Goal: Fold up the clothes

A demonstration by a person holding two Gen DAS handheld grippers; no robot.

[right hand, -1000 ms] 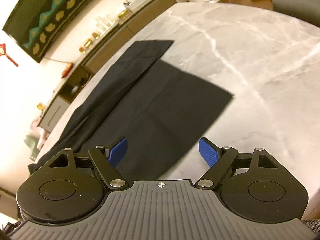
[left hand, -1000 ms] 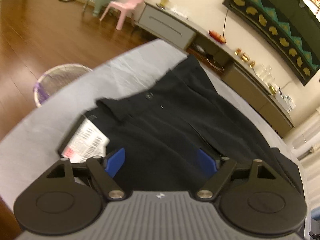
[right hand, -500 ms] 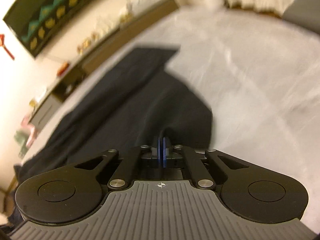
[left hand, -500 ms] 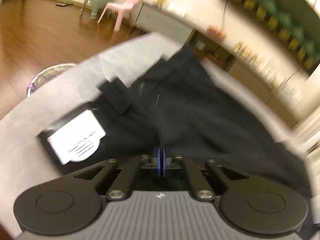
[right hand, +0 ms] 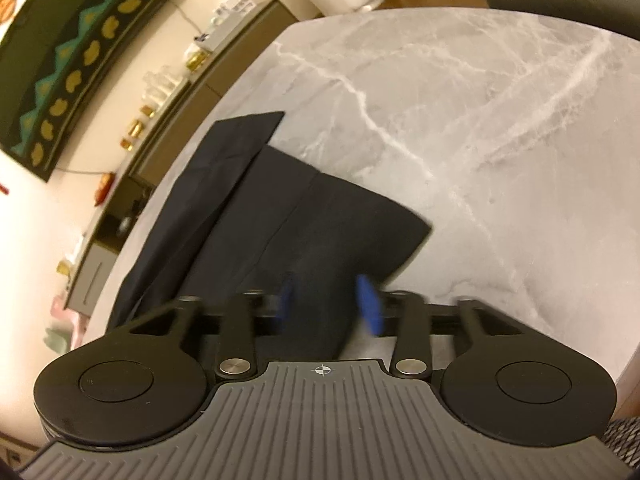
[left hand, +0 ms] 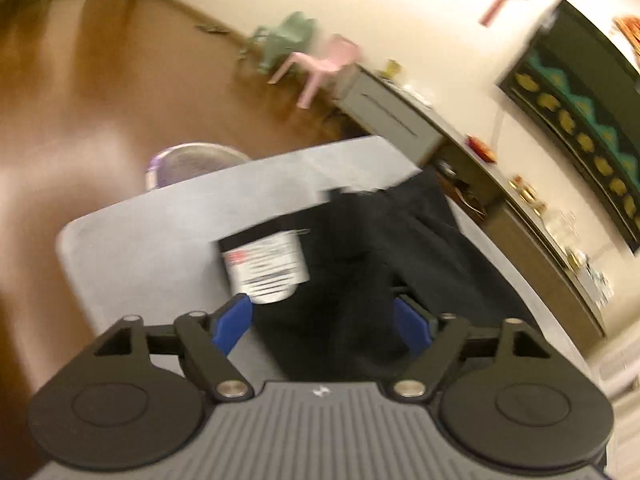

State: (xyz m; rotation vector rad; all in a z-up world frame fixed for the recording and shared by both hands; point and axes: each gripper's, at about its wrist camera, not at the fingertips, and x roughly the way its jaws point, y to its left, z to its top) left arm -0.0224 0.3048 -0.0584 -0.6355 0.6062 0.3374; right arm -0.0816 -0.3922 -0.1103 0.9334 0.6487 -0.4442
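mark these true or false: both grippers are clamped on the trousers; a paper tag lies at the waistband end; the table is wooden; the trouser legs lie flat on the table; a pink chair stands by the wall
1. Both grippers clamp the black trousers. False: the left gripper and right gripper have just been opening, pads apart, with fabric between but not pinched.
2. A white paper tag lies at the waistband end. True.
3. The table is wooden. False: it is grey marble-patterned.
4. The trouser legs lie flat on the table. True.
5. A pink chair stands by the wall. True.
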